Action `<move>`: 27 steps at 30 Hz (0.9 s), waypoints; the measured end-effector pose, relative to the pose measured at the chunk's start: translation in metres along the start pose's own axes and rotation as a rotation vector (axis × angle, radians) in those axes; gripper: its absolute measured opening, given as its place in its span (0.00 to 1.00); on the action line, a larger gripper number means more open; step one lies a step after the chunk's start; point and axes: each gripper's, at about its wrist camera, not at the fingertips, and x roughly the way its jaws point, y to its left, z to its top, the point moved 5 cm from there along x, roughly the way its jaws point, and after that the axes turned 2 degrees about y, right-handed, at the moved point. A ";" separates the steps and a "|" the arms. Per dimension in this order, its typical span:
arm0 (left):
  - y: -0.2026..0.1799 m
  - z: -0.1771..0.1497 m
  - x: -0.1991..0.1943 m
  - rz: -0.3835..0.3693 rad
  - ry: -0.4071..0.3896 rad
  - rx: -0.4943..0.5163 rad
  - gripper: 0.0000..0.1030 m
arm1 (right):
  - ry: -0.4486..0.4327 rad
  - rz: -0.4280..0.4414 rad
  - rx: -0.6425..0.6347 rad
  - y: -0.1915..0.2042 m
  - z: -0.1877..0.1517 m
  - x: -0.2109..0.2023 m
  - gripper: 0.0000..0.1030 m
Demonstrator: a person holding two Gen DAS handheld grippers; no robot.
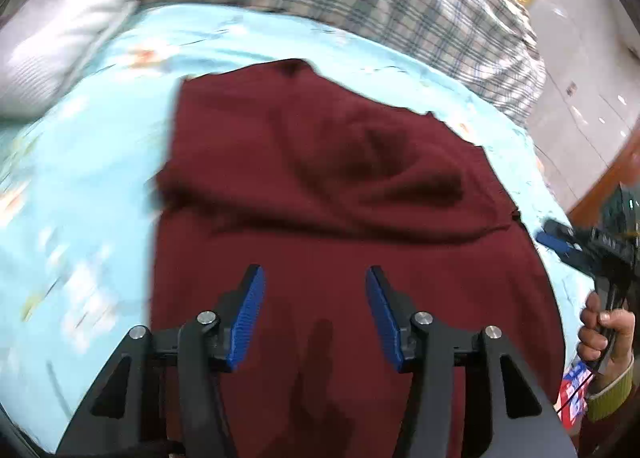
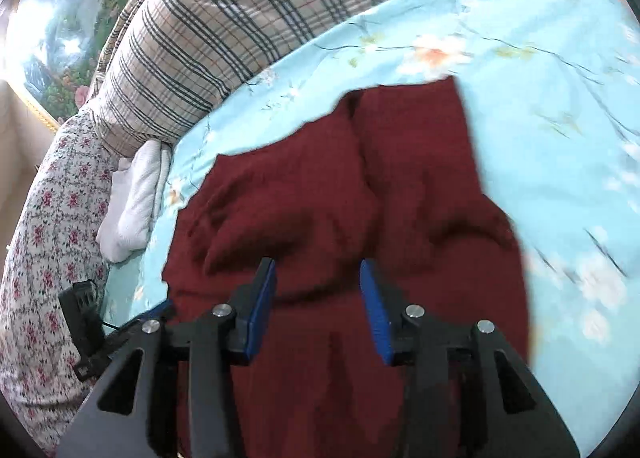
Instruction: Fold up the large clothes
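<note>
Left hand-held gripper (image 1: 315, 278) angled down over the maroon garment (image 1: 340, 186), jaws apart, nothing between. Right hand-held gripper (image 2: 318, 270) likewise: apart, empty. Garment partly folded on the floral bed sheet (image 2: 540, 106). No legible writing.

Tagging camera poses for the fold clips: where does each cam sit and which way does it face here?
Left wrist: on the left tool, angled down at the maroon garment on the floral sheet; own blue pads apart, right tool and hand at right edge.
Right wrist: on the right tool, angled down at the garment; own pads apart, left tool low at left.
Shared: garment, sheet, plaid bedding, white cloth.
</note>
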 end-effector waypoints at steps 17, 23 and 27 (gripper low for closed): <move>0.036 -0.111 -0.051 -0.165 0.112 -0.096 0.76 | 0.054 0.032 0.156 -0.089 -0.091 -0.066 0.43; 0.023 -0.139 -0.062 -0.204 0.091 -0.052 0.53 | 0.113 0.142 0.021 -0.055 -0.135 -0.065 0.43; 0.026 -0.146 -0.066 -0.227 0.087 -0.067 0.43 | 0.089 0.205 0.048 -0.056 -0.149 -0.071 0.38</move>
